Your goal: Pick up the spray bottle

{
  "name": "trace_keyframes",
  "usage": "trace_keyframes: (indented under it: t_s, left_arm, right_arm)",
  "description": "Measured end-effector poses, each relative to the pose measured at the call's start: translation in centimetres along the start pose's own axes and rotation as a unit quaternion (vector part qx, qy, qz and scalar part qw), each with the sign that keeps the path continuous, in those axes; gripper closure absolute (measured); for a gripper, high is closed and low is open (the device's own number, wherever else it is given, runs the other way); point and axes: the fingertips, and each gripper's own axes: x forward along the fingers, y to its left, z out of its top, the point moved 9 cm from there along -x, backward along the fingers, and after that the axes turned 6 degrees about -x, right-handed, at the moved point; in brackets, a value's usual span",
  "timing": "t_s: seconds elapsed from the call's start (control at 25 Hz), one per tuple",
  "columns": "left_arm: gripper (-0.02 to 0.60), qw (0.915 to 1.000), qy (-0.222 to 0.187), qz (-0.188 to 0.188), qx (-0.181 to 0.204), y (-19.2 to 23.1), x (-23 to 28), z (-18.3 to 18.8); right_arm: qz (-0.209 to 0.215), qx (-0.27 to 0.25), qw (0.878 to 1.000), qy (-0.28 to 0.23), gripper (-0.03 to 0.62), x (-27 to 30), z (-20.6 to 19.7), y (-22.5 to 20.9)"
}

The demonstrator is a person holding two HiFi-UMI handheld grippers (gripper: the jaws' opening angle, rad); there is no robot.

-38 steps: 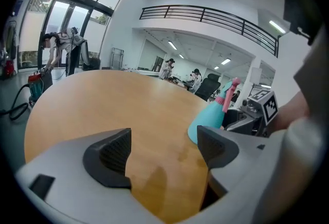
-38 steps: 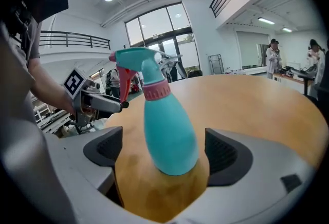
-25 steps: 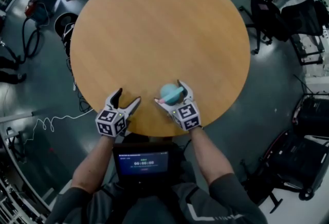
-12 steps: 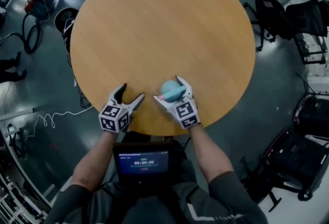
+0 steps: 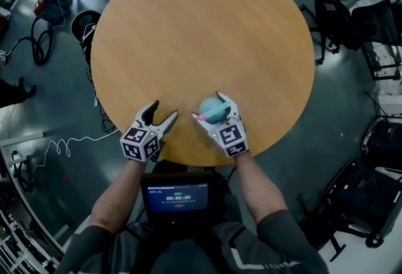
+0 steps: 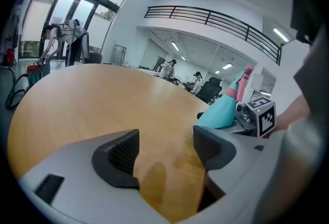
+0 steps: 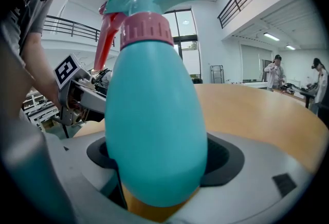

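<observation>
A teal spray bottle [image 5: 210,109] with a pink collar and trigger stands upright on the round wooden table [image 5: 201,27], near its front edge. My right gripper [image 5: 208,107] has one finger on each side of the bottle's body. Its jaws are closing, and the bottle [image 7: 154,115] fills the gap between the dark pads, which stand right at its sides. To the left, my left gripper [image 5: 164,110] rests low over the table edge. Its jaws are closing too, with only bare wood between them [image 6: 165,148]. The left gripper view shows the bottle [image 6: 221,112] off to the right.
A small screen [image 5: 176,197] sits at the person's lap below the table edge. Office chairs [image 5: 339,21] stand on the right. On the floor to the left lie cables [image 5: 38,46]. People stand far off in the room.
Both grippers' jaws have narrowed a little. The bottle stands on the same spot between the right fingers, and neither hand has shifted noticeably.
</observation>
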Motion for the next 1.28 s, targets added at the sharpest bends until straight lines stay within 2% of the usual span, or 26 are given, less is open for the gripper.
trace_keyframes:
  t_s: [0.2, 0.28, 0.44, 0.56, 0.76, 0.88, 0.96, 1.0, 1.16, 1.28]
  left_arm:
    - [0.244, 0.9996, -0.024, -0.008, 0.01, -0.7, -0.3, 1.7]
    - [0.281, 0.999, -0.042, -0.014, 0.006, -1.1, -0.8, 2.6]
    - [0.347, 0.9943, -0.085, -0.063, -0.017, -2.4, -1.3, 4.8]
    - [0.351, 0.9914, -0.103, -0.081, 0.005, -3.7, -1.7, 6.3]
    - [0.421, 0.9859, -0.143, -0.084, 0.023, -5.1, -3.2, 8.6]
    - [0.488, 0.9813, -0.168, -0.093, 0.017, -5.9, -4.2, 10.0]
    - [0.51, 0.9757, -0.188, -0.112, 0.0, -6.6, -5.0, 11.2]
    - [0.545, 0.9724, -0.197, -0.125, -0.004, -7.1, -5.4, 11.8]
    - [0.577, 0.9624, -0.222, -0.155, 0.022, -9.1, -6.8, 14.3]
    - [0.584, 0.9591, -0.229, -0.162, 0.04, -10.4, -7.6, 15.3]
  right_arm:
    - [0.005, 0.014, 0.999, -0.04, 0.151, -1.1, 3.0, -0.6]
    - [0.005, 0.012, 0.998, -0.054, 0.151, -2.0, 4.6, -0.8]
    - [-0.011, -0.004, 0.998, -0.068, 0.151, -3.5, 7.6, -1.6]
    - [-0.026, -0.012, 0.996, -0.082, 0.151, -4.8, 9.3, -2.2]
    - [-0.049, -0.011, 0.994, -0.092, 0.151, -7.6, 12.0, -3.1]
    - [-0.054, -0.014, 0.994, -0.099, 0.152, -9.1, 13.6, -3.5]
    - [-0.063, -0.017, 0.992, -0.107, 0.151, -10.2, 14.6, -3.9]
    - [-0.071, -0.017, 0.991, -0.112, 0.151, -10.8, 15.0, -4.2]
    - [-0.086, -0.011, 0.987, -0.132, 0.152, -12.6, 16.9, -5.0]
    - [-0.084, -0.02, 0.986, -0.139, 0.151, -13.6, 18.0, -4.5]
